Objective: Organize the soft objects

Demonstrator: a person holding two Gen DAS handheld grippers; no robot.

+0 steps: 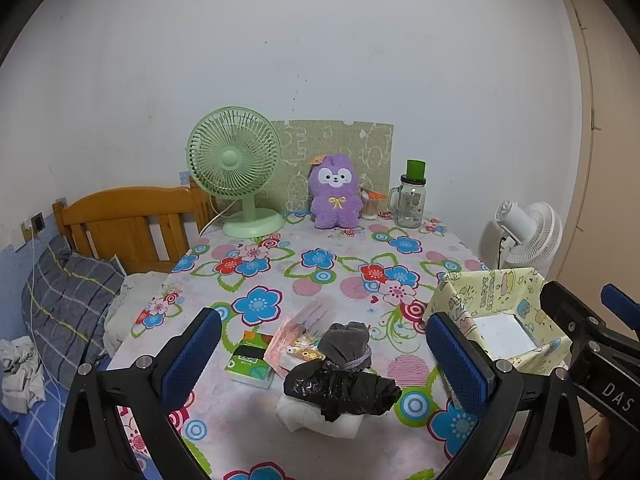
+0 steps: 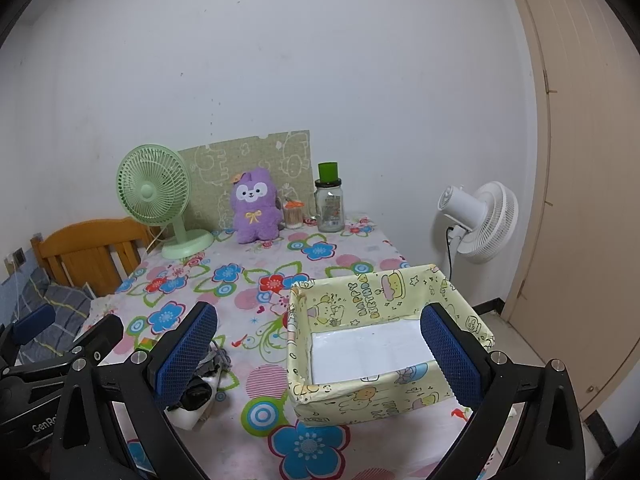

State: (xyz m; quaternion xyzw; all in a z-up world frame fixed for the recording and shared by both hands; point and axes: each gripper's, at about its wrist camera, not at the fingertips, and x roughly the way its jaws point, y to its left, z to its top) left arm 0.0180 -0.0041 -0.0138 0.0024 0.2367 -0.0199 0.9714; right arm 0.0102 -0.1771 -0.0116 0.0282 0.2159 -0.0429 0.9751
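Note:
A pile of soft things lies near the front of the flowered table: a grey rolled sock (image 1: 347, 344), a black plastic bag (image 1: 340, 390) on a white cloth (image 1: 320, 420), a pink tissue pack (image 1: 296, 336) and a green tissue pack (image 1: 250, 362). My left gripper (image 1: 324, 354) hovers open above the pile, holding nothing. A yellow cartoon-print box (image 2: 384, 300) with a white bottom stands at the front right, empty. My right gripper (image 2: 320, 354) is open over the box's left wall. The pile (image 2: 204, 380) shows partly behind its left finger.
At the table's back stand a green desk fan (image 1: 234, 168), a purple plush toy (image 1: 335, 190), a cotton-swab jar (image 1: 370, 204) and a glass jar with a green lid (image 1: 412, 200). A wooden bed headboard (image 1: 128, 220) is on the left, a white floor fan (image 2: 480, 220) on the right.

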